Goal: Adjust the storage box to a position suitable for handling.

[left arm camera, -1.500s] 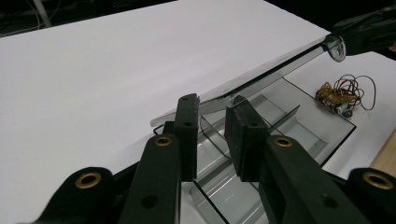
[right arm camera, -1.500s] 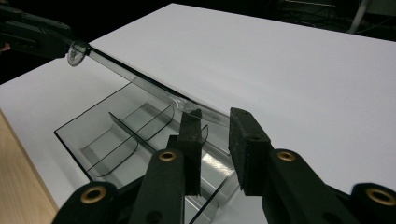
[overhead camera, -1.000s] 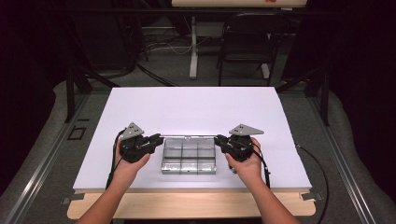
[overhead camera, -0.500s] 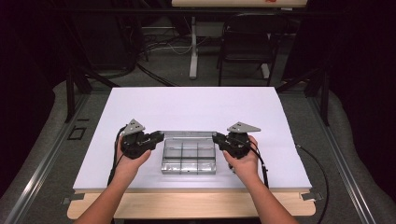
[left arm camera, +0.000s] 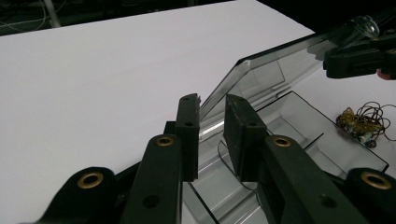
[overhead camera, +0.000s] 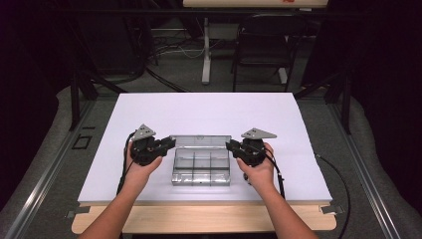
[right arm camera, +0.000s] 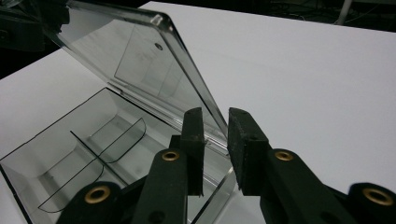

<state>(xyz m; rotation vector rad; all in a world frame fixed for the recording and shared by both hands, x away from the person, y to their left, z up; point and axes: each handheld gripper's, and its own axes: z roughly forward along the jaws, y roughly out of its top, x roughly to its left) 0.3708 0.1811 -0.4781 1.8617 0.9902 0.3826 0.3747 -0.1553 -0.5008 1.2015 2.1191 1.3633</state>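
The clear plastic compartment box (overhead camera: 201, 167) sits on the white table (overhead camera: 209, 112) near its front edge, lid (overhead camera: 200, 141) raised and leaning back. Your left tongs (overhead camera: 169, 144) are at the box's left rear corner, clenched on the lid's edge (left arm camera: 212, 105). Your right tongs (overhead camera: 231, 146) are at the box's right rear corner, pinching the lid's other side edge (right arm camera: 205, 100). A small tangle of wire (left arm camera: 362, 122) lies just beside the box's right side.
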